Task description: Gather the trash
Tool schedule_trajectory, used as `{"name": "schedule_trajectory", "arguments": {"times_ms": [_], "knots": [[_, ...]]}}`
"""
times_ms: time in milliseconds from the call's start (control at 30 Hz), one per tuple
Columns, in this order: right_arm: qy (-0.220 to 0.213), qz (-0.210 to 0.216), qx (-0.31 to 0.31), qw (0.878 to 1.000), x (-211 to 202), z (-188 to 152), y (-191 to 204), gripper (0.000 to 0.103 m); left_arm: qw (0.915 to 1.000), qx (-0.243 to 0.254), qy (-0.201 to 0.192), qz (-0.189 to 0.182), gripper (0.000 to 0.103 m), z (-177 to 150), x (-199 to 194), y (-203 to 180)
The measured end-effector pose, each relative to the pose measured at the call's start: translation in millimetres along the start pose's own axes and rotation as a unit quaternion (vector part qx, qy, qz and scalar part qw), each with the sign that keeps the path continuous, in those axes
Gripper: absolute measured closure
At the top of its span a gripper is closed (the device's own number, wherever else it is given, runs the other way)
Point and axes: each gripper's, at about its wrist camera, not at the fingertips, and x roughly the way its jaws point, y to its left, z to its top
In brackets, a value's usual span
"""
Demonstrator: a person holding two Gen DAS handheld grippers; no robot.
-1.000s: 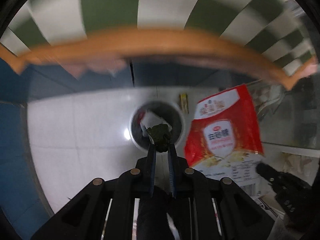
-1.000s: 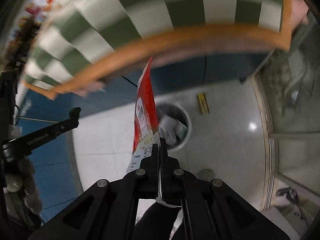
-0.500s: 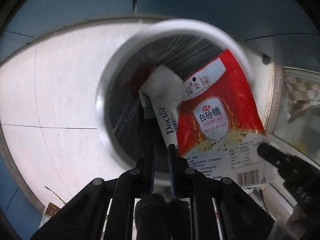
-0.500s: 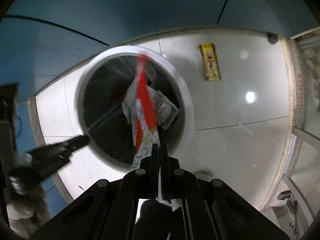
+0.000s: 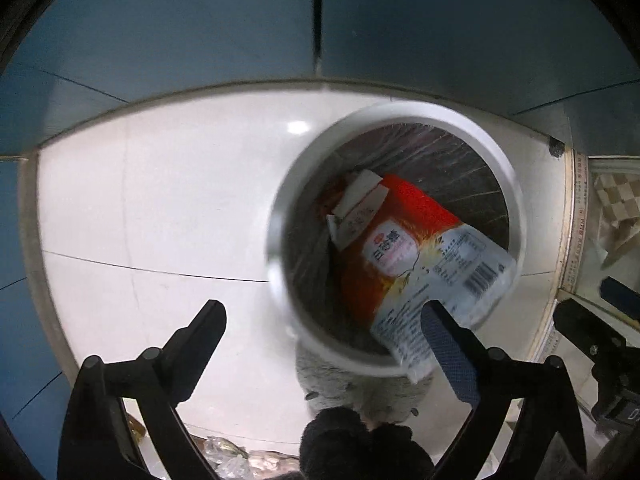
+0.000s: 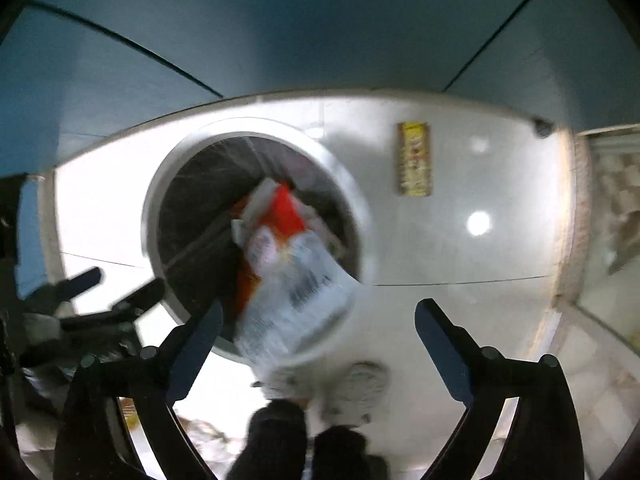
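Note:
A round white-rimmed trash bin (image 5: 516,216) with a clear liner stands on the white floor. The red and white sugar bag (image 5: 412,252) lies free in the bin's mouth, its lower end over the near rim, on top of white paper trash (image 5: 360,204). It also shows blurred in the right wrist view (image 6: 288,280), with the bin (image 6: 360,216) behind it. My left gripper (image 5: 324,324) is open and empty above the bin's near-left rim. My right gripper (image 6: 318,322) is open and empty just above the bag.
A yellow wrapper (image 6: 415,159) lies on the floor right of the bin. A blue wall (image 5: 320,20) runs behind. A grey shoe (image 5: 360,384) is below the bin. The other gripper (image 6: 100,300) shows at the left of the right wrist view.
Both grippers have opened. The right one let go of the sugar bag, which dropped into the bin. The dark scrap held by the left gripper a second ago is gone from it.

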Motion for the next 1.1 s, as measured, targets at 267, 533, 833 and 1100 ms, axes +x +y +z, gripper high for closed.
{"name": "schedule_trajectory", "arguments": {"times_ms": [267, 533, 833, 1100], "knots": [[-0.042, -0.018, 0.005, 0.999, -77.5, -48.1, -11.5, 0.000, 0.9981, -0.027, -0.054, -0.006, 0.003, -40.9, -96.6, 20.9], [-0.118, -0.027, -0.015, 0.993, -209.6, -117.3, -10.2, 0.000, 0.9937, -0.030, -0.108, -0.007, 0.003, -104.0, -221.1, 14.3], [-0.182, 0.039, -0.005, 0.983, -393.8, -206.1, -27.0, 0.000, 0.9857, -0.032, -0.156, -0.055, 0.003, -190.2, -370.7, 12.4], [-0.223, 0.091, -0.040, 0.970, -551.1, -287.4, -27.4, 0.000, 0.9684, 0.004, -0.227, -0.103, 0.003, -253.5, -511.3, 13.4]]}}
